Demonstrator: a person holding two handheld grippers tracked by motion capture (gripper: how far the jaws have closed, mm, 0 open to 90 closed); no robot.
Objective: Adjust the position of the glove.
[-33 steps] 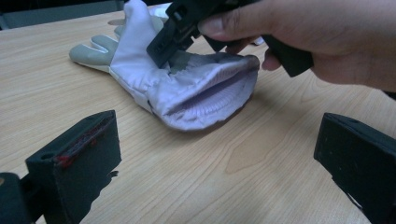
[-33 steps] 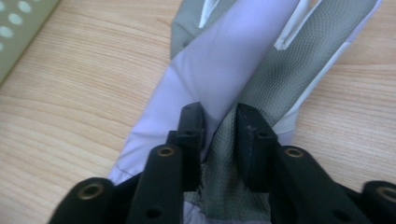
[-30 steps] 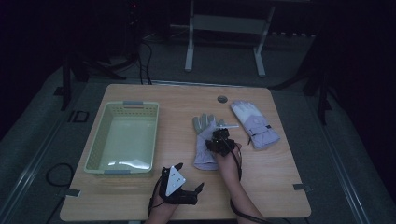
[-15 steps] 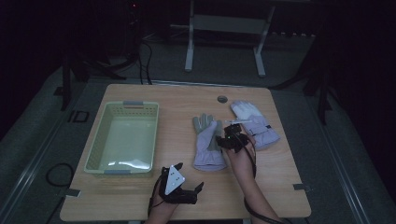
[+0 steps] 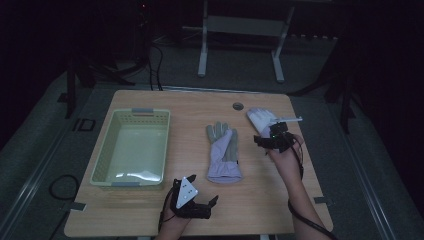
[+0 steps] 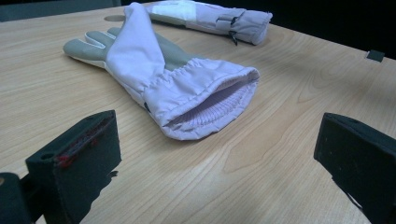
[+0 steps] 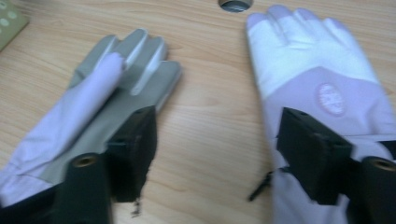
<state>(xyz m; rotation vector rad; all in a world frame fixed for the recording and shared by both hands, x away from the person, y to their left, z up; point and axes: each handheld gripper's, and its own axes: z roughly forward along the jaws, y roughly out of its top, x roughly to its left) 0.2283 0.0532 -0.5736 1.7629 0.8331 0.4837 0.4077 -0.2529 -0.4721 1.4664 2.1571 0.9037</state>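
**Taking the second glove cleanly**

The right claw (image 5: 276, 137) hangs empty over the far glove (image 7: 322, 88), its jaws just opened wide. Lower straight onto the cuff beneath it and pinch a single layer. The near glove (image 5: 224, 151) lies to its left; the left claw (image 5: 200, 206) rests open on the tabletop (image 5: 150, 220).

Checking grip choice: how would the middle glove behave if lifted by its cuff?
The middle glove would probably droop: its thumb already lies folded across the palm. Likely light, being soft fabric. The gathered cuff gapes open, so a pinch there should catch one layer easily.
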